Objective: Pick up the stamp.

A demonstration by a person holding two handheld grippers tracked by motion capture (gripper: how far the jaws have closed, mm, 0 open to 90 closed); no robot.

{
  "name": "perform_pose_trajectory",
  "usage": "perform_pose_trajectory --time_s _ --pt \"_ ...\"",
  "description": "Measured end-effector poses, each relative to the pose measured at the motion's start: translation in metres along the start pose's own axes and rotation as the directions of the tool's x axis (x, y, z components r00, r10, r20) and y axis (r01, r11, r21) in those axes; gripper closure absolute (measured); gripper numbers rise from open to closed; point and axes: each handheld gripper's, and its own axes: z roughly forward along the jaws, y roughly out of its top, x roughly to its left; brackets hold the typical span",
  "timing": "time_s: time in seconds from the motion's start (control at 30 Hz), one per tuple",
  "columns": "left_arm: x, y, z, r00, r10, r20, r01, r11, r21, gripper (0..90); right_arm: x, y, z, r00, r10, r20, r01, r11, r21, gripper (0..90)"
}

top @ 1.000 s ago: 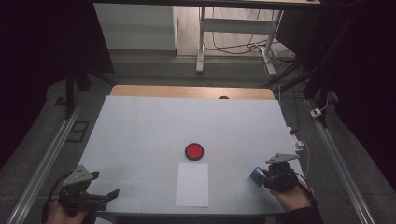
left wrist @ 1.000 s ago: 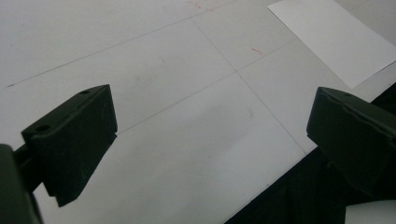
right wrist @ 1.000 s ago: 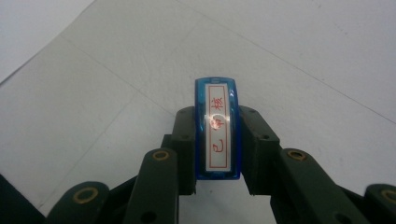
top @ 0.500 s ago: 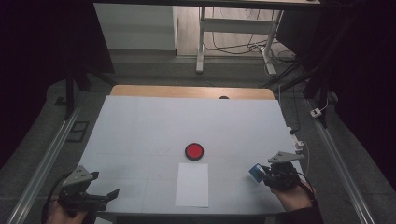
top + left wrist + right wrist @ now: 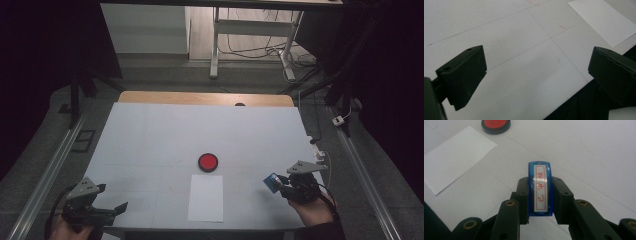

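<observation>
The blue stamp point(image 5: 540, 188) sits clenched between the right gripper's point(image 5: 286, 186) jaws, held above the table, its long side pointing roughly toward the red ink pad point(image 5: 207, 161). From the pad, the stamp lies to the right and nearer the person; the paper sheet point(image 5: 206, 198) lies just in front. The left gripper point(image 5: 111, 212) hangs released, farther off.

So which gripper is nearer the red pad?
Right. The right gripper, shut on the blue stamp, is to the right of the red pad and nearer the person. The left gripper sits farther off at the table's near left corner.
</observation>
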Motion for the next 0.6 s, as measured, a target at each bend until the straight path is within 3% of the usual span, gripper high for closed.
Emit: perform_pose_trajectory --time_s 0.6 --pt "0.0 0.0 0.0 1.0 -0.003 -0.001 0.003 1.0 0.002 2.2 0.012 0.022 0.005 0.9972 -0.012 -0.073 0.007 0.997 -0.078 70.0"
